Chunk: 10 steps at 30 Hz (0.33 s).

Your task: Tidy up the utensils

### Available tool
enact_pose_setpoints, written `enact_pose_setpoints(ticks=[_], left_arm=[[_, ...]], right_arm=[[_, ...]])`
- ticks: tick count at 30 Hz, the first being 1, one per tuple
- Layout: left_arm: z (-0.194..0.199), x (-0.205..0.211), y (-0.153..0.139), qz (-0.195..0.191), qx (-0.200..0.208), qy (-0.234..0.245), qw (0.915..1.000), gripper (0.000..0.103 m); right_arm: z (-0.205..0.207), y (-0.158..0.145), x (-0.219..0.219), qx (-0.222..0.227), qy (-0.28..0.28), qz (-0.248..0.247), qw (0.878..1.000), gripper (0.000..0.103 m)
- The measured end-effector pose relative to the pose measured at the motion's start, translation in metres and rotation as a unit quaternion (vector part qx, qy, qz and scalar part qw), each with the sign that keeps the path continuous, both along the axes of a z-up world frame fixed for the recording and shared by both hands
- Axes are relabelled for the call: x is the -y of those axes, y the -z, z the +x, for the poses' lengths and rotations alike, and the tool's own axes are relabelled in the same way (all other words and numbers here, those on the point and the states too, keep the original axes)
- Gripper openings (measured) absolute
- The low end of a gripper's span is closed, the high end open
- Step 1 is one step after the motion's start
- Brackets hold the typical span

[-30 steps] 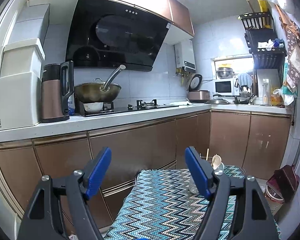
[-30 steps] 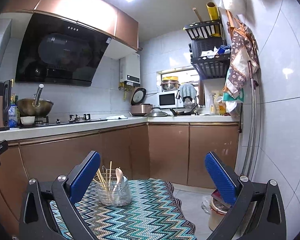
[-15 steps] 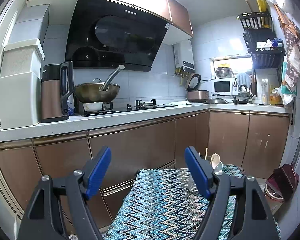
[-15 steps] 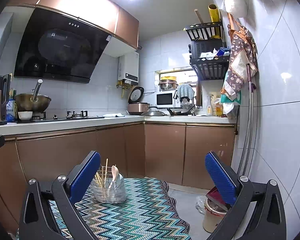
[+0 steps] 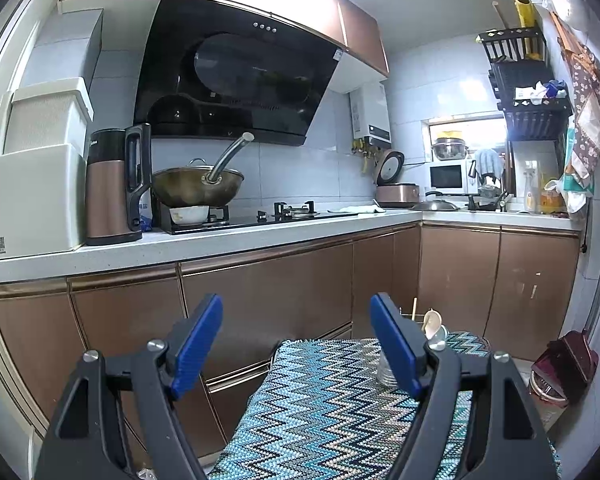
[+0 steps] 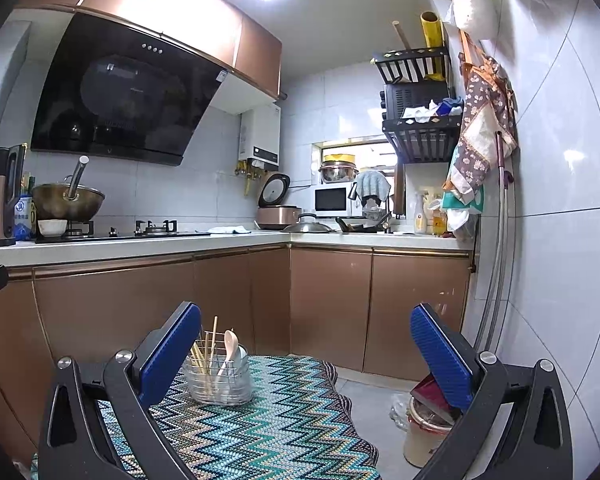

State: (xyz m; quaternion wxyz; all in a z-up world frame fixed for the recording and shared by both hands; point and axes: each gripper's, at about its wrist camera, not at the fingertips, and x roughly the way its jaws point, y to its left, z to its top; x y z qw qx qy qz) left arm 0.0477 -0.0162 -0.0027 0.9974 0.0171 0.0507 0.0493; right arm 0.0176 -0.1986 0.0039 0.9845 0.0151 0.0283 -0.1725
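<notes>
Left wrist view
Left gripper (image 5: 296, 344): your jaws stand wide apart and hold nothing.
Utensil holder (image 5: 386, 372): it sits ahead and to the right of your jaws, largely hidden behind the right blue pad; only its clear lower wall and a pale spoon (image 5: 432, 322) above it show.
Surface: the holder stands on the zigzag-cloth counter (image 5: 324, 412), toward its far end.

Right wrist view
Right gripper (image 6: 306, 352): your jaws are fully spread and empty.
Utensil holder (image 6: 218, 382): a clear ribbed tub, upright, on the zigzag-cloth counter (image 6: 268, 432), just beside the inner face of your left blue pad and ahead of it.
Contents: wooden chopsticks (image 6: 208, 348) and the pale spoon (image 6: 230, 346) stand in it, long axes close to vertical, leaning slightly.
Loose utensils: none visible on the cloth in either view.

Deciding relation
Bearing: the holder lies forward-left of your right jaws and forward-right of your left jaws, so it sits between the two grippers.
Nearer hand: judged to be the right, though the margin is hard to confirm.
Approach: any grasp on a standing utensil would likely need to come from above, along its upright axis.
</notes>
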Motion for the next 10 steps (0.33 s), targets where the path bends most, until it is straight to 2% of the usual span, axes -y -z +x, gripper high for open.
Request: enact_pose_setpoints(ticks=[10], left_arm=[[-0.001, -0.0042, -0.001, -0.006, -0.005, 0.002, 1.0, 0.075]], right_arm=[[0.0, -0.0016, 0.0012, -0.002, -0.002, -0.003, 1.0, 0.103]])
